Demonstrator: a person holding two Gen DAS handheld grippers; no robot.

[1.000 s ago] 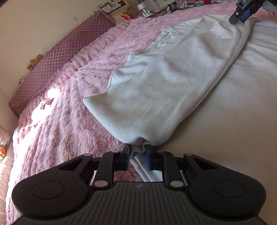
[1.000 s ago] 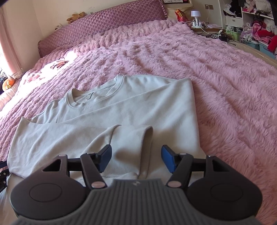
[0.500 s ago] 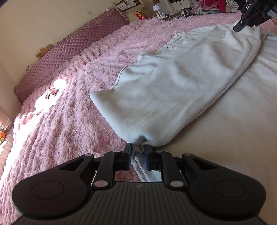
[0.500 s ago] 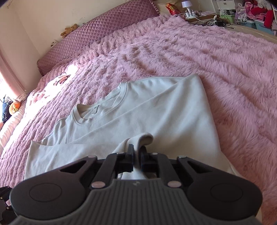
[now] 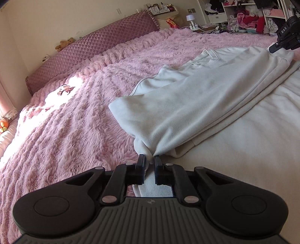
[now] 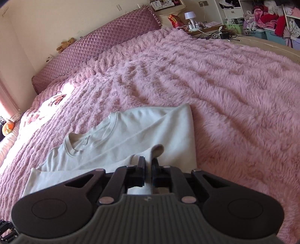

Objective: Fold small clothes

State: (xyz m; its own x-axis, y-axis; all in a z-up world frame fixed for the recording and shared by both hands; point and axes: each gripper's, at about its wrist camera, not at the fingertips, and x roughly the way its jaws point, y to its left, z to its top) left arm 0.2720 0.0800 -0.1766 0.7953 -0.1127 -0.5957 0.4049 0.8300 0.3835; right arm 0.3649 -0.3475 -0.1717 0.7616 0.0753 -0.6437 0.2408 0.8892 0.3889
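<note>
One pale sweatshirt (image 6: 135,138) lies on the pink furry blanket (image 6: 234,93) near the foot of the bed, neckline toward the left and far side in the right wrist view. The folding is judged to be at an early to middle stage: a side panel or sleeve is doubled over the body, so that stacked edges show along its right side in the left wrist view, while the neckline is exposed and no compact bundle has been formed. Cross folds appear to remain.

The left gripper (image 5: 149,159) has its jaws drawn narrow, pinching a bunched corner of the sweatshirt at the near end. The right gripper (image 6: 148,161) is likewise closed narrow on a raised fold of the same garment, seemingly a cuff or hem.

Count: one garment, two grippers, both holding cloth. Beyond, one quilted purple headboard (image 6: 97,45) at the far left, one teddy bear (image 6: 65,43) upon it, one small white lamp (image 6: 189,16), and shelves of assorted clothes (image 6: 266,16) at the far right, too many to count.
</note>
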